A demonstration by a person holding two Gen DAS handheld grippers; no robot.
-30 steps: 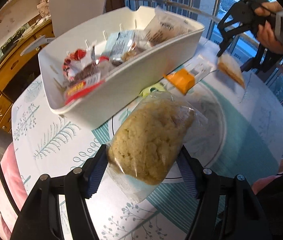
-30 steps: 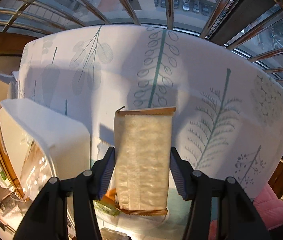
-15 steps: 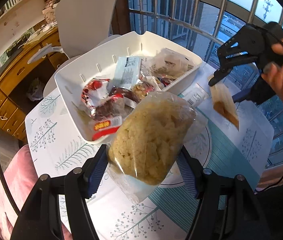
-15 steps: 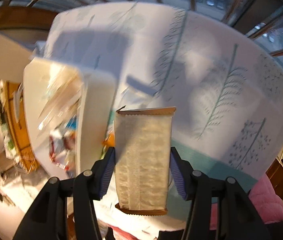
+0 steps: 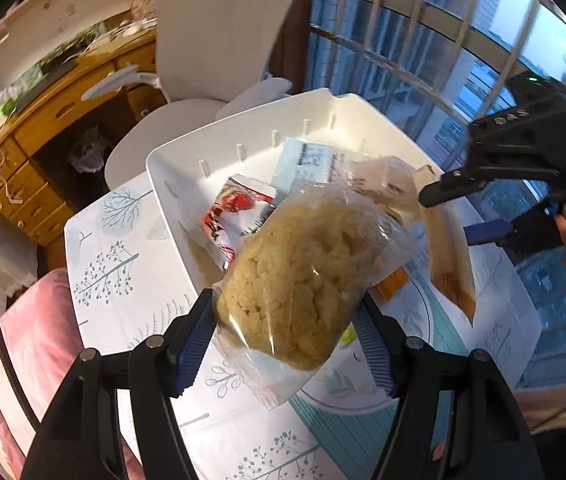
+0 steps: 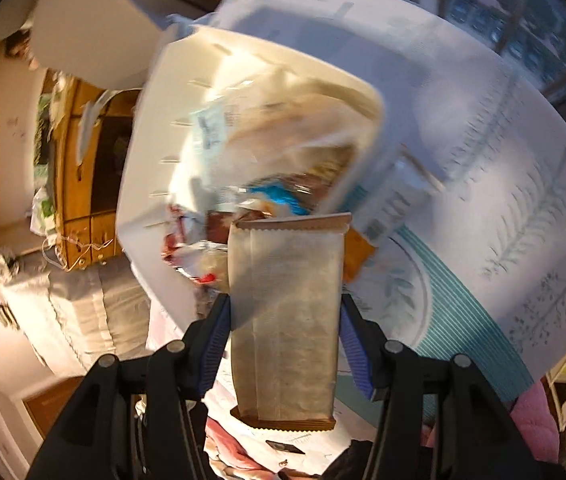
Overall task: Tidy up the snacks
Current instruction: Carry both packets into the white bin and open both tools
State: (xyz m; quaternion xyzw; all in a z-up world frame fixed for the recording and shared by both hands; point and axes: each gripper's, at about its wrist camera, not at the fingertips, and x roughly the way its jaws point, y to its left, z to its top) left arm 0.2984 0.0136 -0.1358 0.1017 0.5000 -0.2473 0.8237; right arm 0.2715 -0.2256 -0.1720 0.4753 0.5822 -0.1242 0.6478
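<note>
Left wrist view: the left gripper (image 5: 287, 336) has its fingers clamped on a bagged crumbly cake (image 5: 299, 280), held above the surface with the white bin (image 5: 171, 176) just beyond its far end.

Right wrist view, blurred: the right gripper (image 6: 283, 344) pinches a flat wafer packet (image 6: 287, 320), long axis pointing toward the bin (image 6: 139, 184), probably nearer.

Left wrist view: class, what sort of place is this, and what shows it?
Probably a room in a home, high up: a round table under a leaf-printed white tablecloth, a wooden desk with drawers, a white swivel chair, and barred windows facing other buildings.
</note>
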